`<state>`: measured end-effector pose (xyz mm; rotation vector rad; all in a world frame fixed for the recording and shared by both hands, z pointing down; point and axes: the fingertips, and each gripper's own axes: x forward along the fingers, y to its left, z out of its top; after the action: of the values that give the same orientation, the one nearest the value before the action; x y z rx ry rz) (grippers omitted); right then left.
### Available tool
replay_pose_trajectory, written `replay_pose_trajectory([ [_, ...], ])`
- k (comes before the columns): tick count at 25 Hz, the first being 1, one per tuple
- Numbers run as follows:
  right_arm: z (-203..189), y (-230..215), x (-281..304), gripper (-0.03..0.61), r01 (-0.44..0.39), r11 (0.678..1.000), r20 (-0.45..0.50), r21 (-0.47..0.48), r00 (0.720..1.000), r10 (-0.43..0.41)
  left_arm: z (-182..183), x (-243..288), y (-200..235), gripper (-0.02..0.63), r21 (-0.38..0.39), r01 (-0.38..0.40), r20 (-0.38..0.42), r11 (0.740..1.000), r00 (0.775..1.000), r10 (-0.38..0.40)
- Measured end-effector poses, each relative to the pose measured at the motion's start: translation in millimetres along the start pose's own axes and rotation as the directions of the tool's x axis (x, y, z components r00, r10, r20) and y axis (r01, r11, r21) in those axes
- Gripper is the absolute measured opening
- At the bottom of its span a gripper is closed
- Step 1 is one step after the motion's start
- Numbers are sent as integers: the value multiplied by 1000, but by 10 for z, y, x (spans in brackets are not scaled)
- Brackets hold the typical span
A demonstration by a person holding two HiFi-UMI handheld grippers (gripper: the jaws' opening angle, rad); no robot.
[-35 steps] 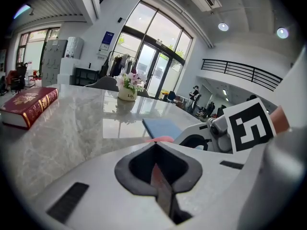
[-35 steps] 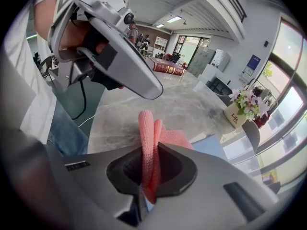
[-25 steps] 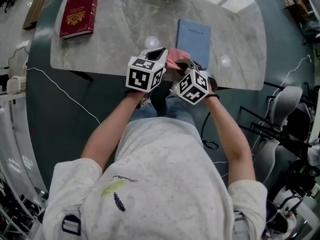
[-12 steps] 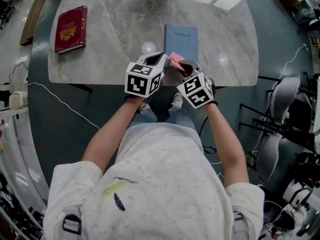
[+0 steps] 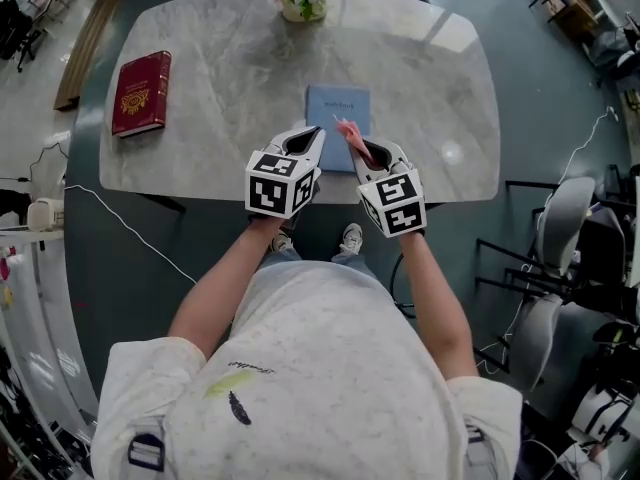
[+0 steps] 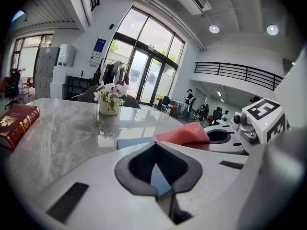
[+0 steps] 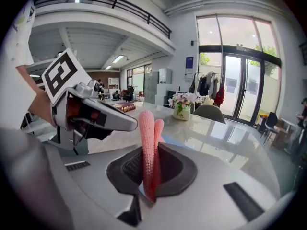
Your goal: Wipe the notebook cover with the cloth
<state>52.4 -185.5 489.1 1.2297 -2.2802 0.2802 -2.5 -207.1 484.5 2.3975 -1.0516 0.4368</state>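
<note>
Pink cloth (image 5: 349, 131), likely soft, light and floppy so best held by a fold, hangs pinched in the closed right claw (image 5: 368, 151) mid-frame, by the thin, stiff-looking blue notebook (image 5: 335, 108) flat on the desk (image 5: 230, 78); left claw (image 5: 300, 141) closed, empty.

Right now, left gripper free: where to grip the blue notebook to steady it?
Probably the left long edge of the notebook, left gripper coming low from the left: it lies flat, thin, and the right gripper holds the cloth over its right side.
</note>
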Motion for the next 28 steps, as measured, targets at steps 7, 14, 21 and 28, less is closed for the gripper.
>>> replay_pose_trajectory([
  [7, 299, -357, -297, 15, 29, 996, 136, 81, 990, -40, 332, 65, -257, 6, 31, -55, 72, 998, 996, 53],
  [14, 421, -670, -489, 15, 35, 989, 205, 143, 977, -64, 580, 65, -415, 6, 65, -97, 134, 993, 987, 87],
  [21, 552, -781, -583, 15, 19, 989, 247, 144, 967, -55, 689, 47, -515, 6, 85, -117, 153, 989, 983, 104],
  [28, 632, -736, -553, 15, -3, 993, 264, 117, 964, -28, 710, 39, -521, 6, 86, -129, 154, 988, 981, 115],
])
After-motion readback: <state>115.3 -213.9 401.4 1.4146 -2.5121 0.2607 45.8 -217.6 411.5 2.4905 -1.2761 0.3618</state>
